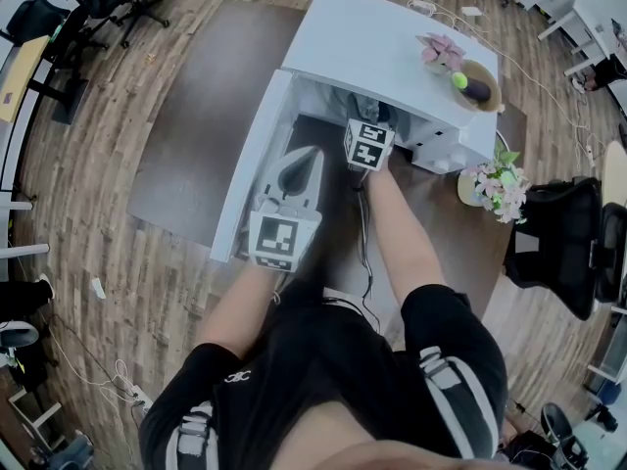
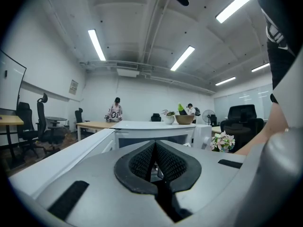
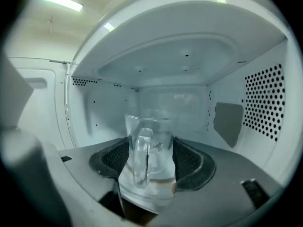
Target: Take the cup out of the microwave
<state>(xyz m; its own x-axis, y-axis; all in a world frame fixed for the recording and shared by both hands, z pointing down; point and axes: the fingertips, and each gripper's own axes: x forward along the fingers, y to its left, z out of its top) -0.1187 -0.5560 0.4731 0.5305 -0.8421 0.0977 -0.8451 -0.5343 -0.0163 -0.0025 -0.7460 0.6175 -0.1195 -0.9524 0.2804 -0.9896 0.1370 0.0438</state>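
A clear glass cup [image 3: 151,126] with its handle turned toward the camera stands inside the white microwave [image 1: 392,47], in the middle of the cavity. My right gripper [image 3: 150,146] reaches into the cavity, and its dark pads [image 3: 189,162] press on both sides of the cup. In the head view only its marker cube [image 1: 368,145] shows at the oven's mouth; the cup is hidden there. The microwave door [image 1: 247,169] hangs open to the left. Just outside the door my left gripper [image 2: 155,148] is held level, shut with nothing in it, also seen in the head view [image 1: 299,164].
On the microwave's top sit a bowl [image 1: 478,86] with fruit and pink flowers [image 1: 441,52]. A pot of flowers [image 1: 497,184] stands on the brown table at the right, next to a black office chair [image 1: 558,233]. Perforated walls [image 3: 267,100] close in the cavity.
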